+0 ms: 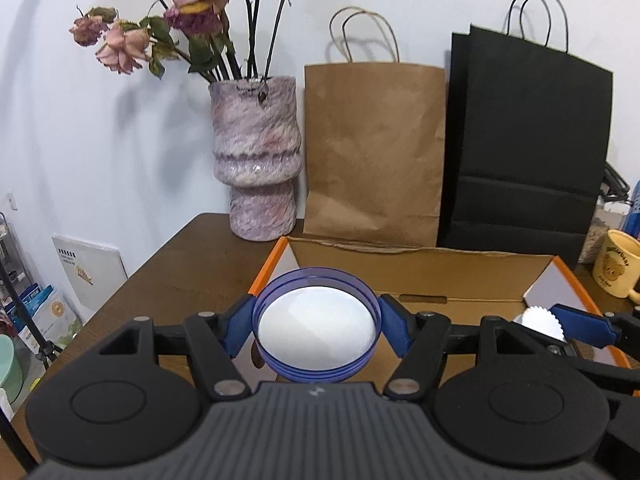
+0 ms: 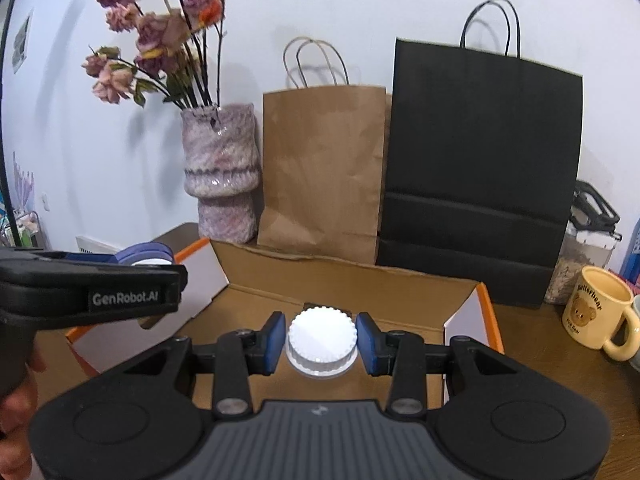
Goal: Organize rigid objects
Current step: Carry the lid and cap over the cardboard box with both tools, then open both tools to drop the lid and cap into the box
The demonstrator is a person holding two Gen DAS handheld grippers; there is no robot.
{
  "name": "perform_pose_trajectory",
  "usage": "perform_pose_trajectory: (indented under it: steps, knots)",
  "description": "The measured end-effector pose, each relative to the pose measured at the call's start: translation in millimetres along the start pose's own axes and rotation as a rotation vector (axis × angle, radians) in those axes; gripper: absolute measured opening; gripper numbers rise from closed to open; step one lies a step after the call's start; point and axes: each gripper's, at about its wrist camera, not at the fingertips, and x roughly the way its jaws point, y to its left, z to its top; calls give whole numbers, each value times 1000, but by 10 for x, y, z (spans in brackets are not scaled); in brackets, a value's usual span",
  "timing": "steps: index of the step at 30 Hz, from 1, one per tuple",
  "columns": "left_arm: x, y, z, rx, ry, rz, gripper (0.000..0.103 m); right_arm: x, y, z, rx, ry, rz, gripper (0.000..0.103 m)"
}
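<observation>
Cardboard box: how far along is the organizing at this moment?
Done: nothing visibly placed; the cardboard box floor that shows is bare. In hand: left gripper holds a blue lid, right gripper a white ribbed cap, both over the box. Left: setting both down.

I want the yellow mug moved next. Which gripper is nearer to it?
Right. The right gripper, holding a white ridged cap over the cardboard box, is on the side of the yellow mug; the left gripper, holding a blue lid, is farther off.

"GenRobot.AI" stands in pale letters on the black left tongs [image 2: 158, 258]. The yellow bear mug [image 2: 596, 312], right of the right tongs [image 2: 322, 338], carries lettering too blurred to read.
</observation>
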Motion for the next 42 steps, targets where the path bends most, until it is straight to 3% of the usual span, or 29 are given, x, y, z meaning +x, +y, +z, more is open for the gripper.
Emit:
perform_pose_trajectory:
  steps: [12, 14, 16, 18, 20, 42]
  knots:
    - [125, -28, -56, 31, 30, 1, 69, 145, -46, -92, -1, 54, -20, 38]
    - [126, -38, -61, 38, 32, -9, 77, 148, -64, -99, -5, 60, -29, 38]
    - [114, -37, -60, 34, 25, -10, 89, 160, -91, -112, -8, 74, -40, 50]
    - [103, -37, -53, 34, 14, -7, 97, 159, -123, -122, 0, 80, -58, 93]
    - [87, -33, -46, 28, 2, -8, 103, 149, -131, -124, -7, 76, -72, 103]
    - [-31, -25, -46, 31, 2, 0, 103, 35, -118, -128, 6, 74, -71, 103]
